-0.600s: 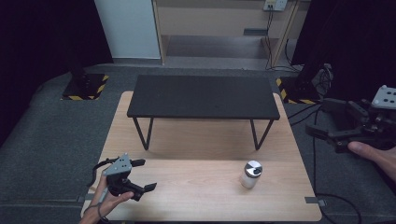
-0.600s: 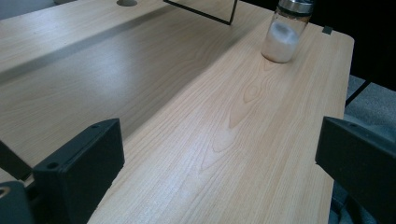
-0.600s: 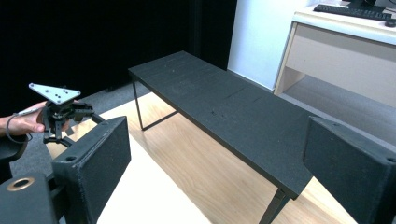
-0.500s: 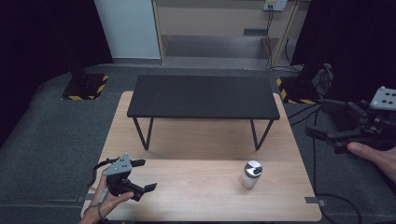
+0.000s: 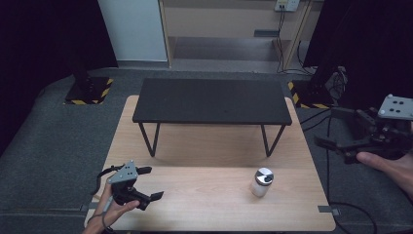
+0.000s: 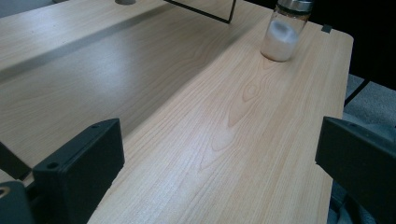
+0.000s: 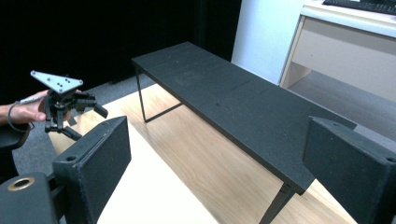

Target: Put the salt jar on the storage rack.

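A glass shaker jar (image 5: 262,182) with a metal cap is stood upright near the right front of the wooden surface (image 5: 204,195). Left tool (image 5: 144,184) and right tool (image 5: 341,131) are held wide open, empty. Rigid, slippery, breakable; best gripped mid-body.

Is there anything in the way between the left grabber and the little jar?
Nothing visible. The left gripper sits open over the near left of the wooden table, and only bare wood lies between it and the jar of white powder standing to its right.
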`<state>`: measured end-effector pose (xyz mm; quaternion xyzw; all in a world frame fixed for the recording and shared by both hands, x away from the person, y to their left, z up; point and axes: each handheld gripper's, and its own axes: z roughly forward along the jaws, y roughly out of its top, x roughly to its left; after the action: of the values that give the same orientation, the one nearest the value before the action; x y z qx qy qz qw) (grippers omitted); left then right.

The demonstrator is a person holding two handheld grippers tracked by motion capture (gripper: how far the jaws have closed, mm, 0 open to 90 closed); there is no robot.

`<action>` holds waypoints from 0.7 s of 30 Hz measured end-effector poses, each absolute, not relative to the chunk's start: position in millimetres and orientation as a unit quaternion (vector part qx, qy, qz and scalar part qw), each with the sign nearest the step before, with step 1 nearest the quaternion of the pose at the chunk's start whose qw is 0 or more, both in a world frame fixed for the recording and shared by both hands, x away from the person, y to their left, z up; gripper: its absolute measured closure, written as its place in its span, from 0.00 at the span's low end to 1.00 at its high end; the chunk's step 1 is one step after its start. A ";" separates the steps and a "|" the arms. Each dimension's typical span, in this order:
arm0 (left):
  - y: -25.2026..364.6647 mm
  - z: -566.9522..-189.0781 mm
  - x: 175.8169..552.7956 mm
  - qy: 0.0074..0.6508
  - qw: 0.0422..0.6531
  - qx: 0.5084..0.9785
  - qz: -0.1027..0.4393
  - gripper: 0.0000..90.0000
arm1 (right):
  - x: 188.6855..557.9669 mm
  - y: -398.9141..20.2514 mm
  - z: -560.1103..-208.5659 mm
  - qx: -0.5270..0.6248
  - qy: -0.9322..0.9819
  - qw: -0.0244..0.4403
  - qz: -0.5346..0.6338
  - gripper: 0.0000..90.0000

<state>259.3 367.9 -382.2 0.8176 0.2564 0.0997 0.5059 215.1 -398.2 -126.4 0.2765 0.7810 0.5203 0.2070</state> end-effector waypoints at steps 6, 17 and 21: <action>367.9 -382.1 259.4 0.256 0.506 0.818 0.099 0.00 | 218.6 -396.0 -131.2 0.267 0.790 0.205 0.512 0.09; 366.9 -381.9 259.6 0.256 0.503 0.820 0.098 0.00 | 227.2 -394.2 -147.9 0.256 0.802 0.189 0.505 0.09; 366.5 -381.9 259.9 0.255 0.502 0.821 0.098 0.00 | 231.3 -393.0 -154.7 0.253 0.807 0.181 0.503 0.09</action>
<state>259.9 366.5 -381.9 0.8207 0.2553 0.0976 0.5018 231.3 -393.0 -154.7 0.2527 0.8068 0.5025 0.1806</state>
